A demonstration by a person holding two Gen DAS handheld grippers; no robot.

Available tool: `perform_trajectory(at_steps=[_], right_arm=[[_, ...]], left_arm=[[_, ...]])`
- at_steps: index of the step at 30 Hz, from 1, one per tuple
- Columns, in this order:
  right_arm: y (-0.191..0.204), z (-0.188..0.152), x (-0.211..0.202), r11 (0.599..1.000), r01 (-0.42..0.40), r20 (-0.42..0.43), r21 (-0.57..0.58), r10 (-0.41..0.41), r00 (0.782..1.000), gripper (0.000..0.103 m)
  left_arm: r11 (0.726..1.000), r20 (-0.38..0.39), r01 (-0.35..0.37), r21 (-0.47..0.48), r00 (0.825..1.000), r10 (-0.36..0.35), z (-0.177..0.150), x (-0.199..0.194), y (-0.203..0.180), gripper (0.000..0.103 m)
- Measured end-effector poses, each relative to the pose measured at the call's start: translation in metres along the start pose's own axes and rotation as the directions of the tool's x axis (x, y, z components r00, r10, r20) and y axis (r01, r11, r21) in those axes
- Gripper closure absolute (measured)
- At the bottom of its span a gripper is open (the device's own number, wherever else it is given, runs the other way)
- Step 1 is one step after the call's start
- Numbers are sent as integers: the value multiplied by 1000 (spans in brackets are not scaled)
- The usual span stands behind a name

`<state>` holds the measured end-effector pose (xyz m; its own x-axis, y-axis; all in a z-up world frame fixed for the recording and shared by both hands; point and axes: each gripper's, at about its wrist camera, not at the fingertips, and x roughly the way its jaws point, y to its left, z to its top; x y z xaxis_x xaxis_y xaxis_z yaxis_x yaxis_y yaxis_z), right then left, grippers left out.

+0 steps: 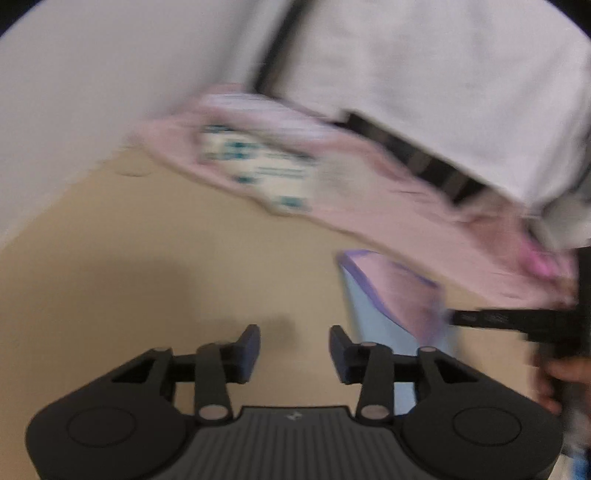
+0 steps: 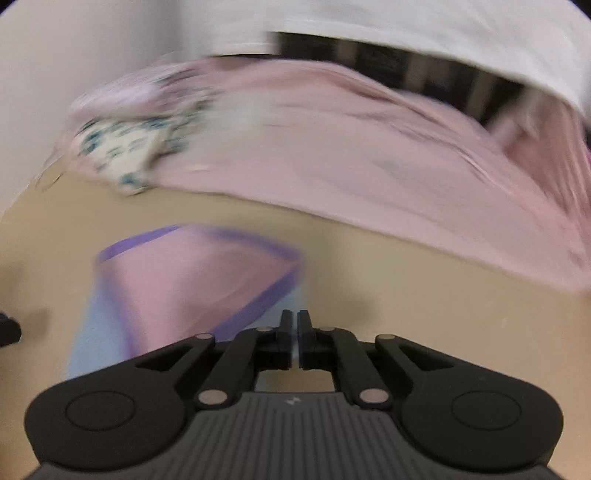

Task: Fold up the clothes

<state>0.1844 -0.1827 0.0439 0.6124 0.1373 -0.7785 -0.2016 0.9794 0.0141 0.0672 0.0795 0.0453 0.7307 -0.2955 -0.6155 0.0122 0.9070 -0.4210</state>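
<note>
The left tool (image 1: 294, 349) stands wide, nothing between its fingers, hovering over bare beige counter (image 1: 184, 258); the right tool (image 2: 294, 325) is drawn narrow, its fingers nearly together and seemingly pinching the near edge of the small garment (image 2: 192, 280) (the blur makes the contact itself hard to confirm, though a sliver of pale blue shows in the gap). That small garment, pink with a purple trim and a light blue part, lies on the counter directly ahead of the right tool and just to the right of the left tool; take it as the landmark. Beyond it, across a strip of bare counter, a large pink cloth (image 2: 351, 155) is spread wide; at its far left end, well apart from the small garment, sits a bundled white piece with a teal print (image 2: 125, 147). Behind the pink cloth stands the person in a white top (image 2: 406, 22).

The small garment looks thin, light and limp; it should drape and sag rather than hold any shape, and a single pinch will probably let it swing or bunch. The trimmed hem seems the firmest hold; a second grip by the free left tool on the opposite corner of that edge would likely keep the cloth taut and flat for folding.
</note>
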Motion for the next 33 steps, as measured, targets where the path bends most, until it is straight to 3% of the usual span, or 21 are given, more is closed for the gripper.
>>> perform_trajectory(at_steps=[1,3,6,9,10,11,13,15,20,21,22,23,24,25,26,27,28,29,30,32,33], right_arm=[[-17,-9,-14,999,-34,25,34,34,999,91],[-50,-33,-48,991,-110,88,71,104,991,70],[-74,-93,-86,963,-247,120,104,235,965,67],[-84,-151,-115,925,-352,138,144,334,933,67],[-80,-167,-120,915,-375,143,148,355,924,67],[-74,-180,-123,907,-397,148,140,377,914,67],[-58,-198,-125,900,-423,164,108,403,900,76],[-48,-212,-137,903,-423,165,80,406,899,101],[-28,-245,-175,914,-406,156,14,399,903,101],[-24,-252,-183,915,-403,154,1,398,904,100],[-20,-259,-191,917,-399,152,-12,396,905,97],[-18,-265,-199,915,-403,158,-18,400,903,90],[-20,-267,-204,912,-410,175,-12,406,897,69],[-22,-266,-206,910,-414,197,-5,407,892,57],[-21,-265,-203,913,-408,205,4,398,894,48],[-19,-262,-196,920,-391,201,16,380,903,49],[-17,-259,-188,927,-375,197,28,362,911,55],[-15,-257,-181,928,-371,189,34,359,914,80],[-13,-255,-173,924,-381,178,36,369,912,100],[-10,-253,-167,927,-372,181,54,357,916,100],[-9,-252,-172,921,-386,209,54,368,906,100]], left_arm=[[997,-21,74,-2,997,-74,-12,-10,-7,44],[981,-74,193,15,979,-192,-38,-24,-19,38],[929,-110,348,122,935,-336,-83,-43,-45,38],[900,-92,339,273,941,-326,-108,-46,-72,39],[912,-103,302,279,953,-284,-110,-40,-75,43],[923,-116,262,281,964,-238,-111,-34,-77,63],[944,-162,255,208,961,-224,-110,-28,-70,83],[953,-179,271,134,953,-246,-113,-32,-62,87],[958,-211,285,27,938,-274,-147,-80,-45,87],[955,-223,295,30,934,-281,-154,-93,-45,85],[952,-225,301,54,933,-282,-157,-102,-47,75],[949,-227,306,79,932,-282,-159,-111,-49,58],[947,-204,309,89,936,-287,-157,-114,-52,47],[945,-167,312,98,941,-294,-152,-113,-53,28],[947,-167,303,104,944,-284,-148,-106,-55,31],[950,-171,293,111,947,-273,-144,-99,-57,40],[952,-174,284,118,949,-261,-139,-91,-59,74],[945,-187,296,136,945,-269,-139,-86,-60,98],[938,-201,311,155,939,-278,-139,-82,-61,95],[931,-178,326,163,938,-297,-138,-84,-64,96],[927,-145,337,166,938,-315,-135,-88,-64,96]])
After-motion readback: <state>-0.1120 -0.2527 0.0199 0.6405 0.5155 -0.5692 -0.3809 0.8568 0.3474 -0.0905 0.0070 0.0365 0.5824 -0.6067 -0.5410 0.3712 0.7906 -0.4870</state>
